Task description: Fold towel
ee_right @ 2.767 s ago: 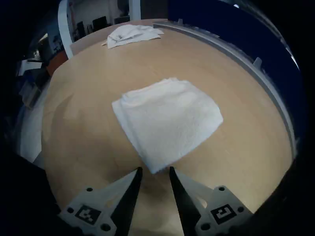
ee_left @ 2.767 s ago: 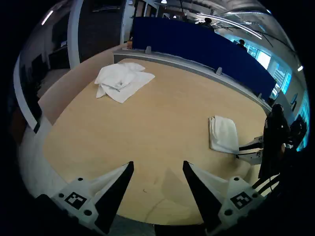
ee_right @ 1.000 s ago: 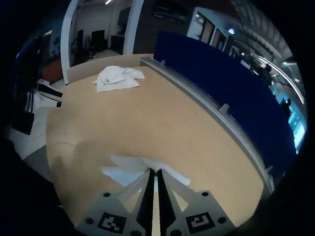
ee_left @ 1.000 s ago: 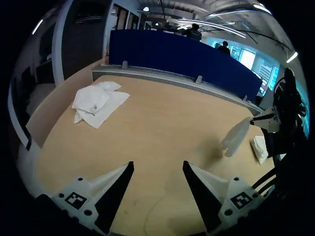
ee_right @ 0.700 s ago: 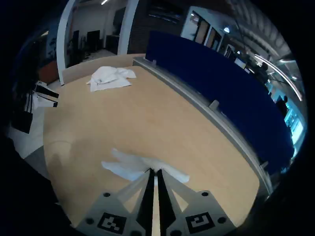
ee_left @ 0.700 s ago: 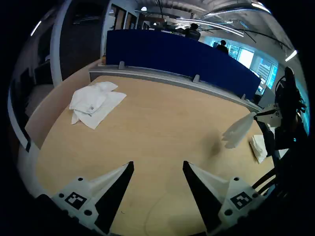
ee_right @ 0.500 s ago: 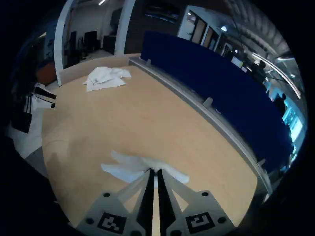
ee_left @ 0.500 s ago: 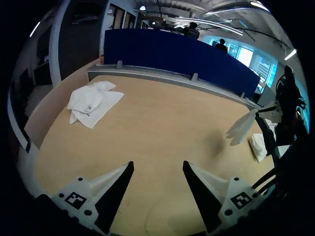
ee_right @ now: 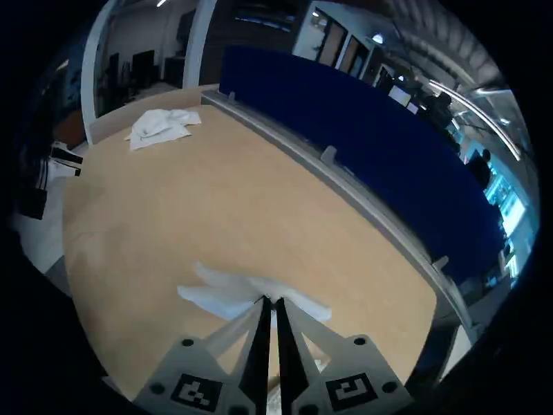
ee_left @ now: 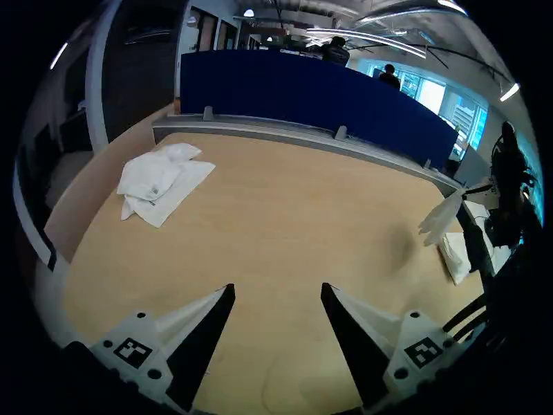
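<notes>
My right gripper is shut on a folded white towel, which hangs from its fingers above the wooden table. In the left gripper view that same towel dangles at the far right under the right gripper, above another folded white towel lying at the table's right edge. My left gripper stands open over the near part of the table, with nothing between its fingers. A loose pile of white towels lies at the far left, also seen as the towel pile in the right gripper view.
A blue partition on a grey rail runs along the table's far side. A person in dark clothes stands at the right edge. People and office furniture stand beyond the partition.
The right gripper closed on the folded towel, lifted it off the table and carried it right, toward the folded towel at the table's edge. The left gripper stayed open and nearly still.
</notes>
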Demonstrator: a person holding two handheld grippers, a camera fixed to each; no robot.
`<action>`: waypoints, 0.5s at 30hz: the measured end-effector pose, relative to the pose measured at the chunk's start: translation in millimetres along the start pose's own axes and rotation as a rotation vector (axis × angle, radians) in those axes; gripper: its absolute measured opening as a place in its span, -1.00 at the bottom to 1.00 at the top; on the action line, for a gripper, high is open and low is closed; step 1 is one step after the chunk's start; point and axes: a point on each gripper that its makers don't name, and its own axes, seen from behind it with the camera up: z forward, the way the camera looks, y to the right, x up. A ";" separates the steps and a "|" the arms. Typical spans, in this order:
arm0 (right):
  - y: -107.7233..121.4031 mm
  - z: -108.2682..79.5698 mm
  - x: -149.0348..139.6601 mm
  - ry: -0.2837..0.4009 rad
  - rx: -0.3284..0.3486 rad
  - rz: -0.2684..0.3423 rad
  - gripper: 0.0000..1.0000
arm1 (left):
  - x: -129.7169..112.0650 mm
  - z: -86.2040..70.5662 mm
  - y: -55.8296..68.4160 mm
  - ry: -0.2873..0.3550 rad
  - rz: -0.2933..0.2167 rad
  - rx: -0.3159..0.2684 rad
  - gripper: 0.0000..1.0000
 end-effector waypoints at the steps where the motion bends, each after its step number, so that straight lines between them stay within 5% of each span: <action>1: 6.4 -1.4 -3.7 -0.005 -0.006 0.002 -0.89 | 0.2 0.2 0.8 -0.001 0.002 0.002 0.84; 15: 84.1 -16.3 -54.1 -0.064 -0.072 0.039 -0.89 | 4.1 5.6 15.9 -0.012 0.024 0.015 0.85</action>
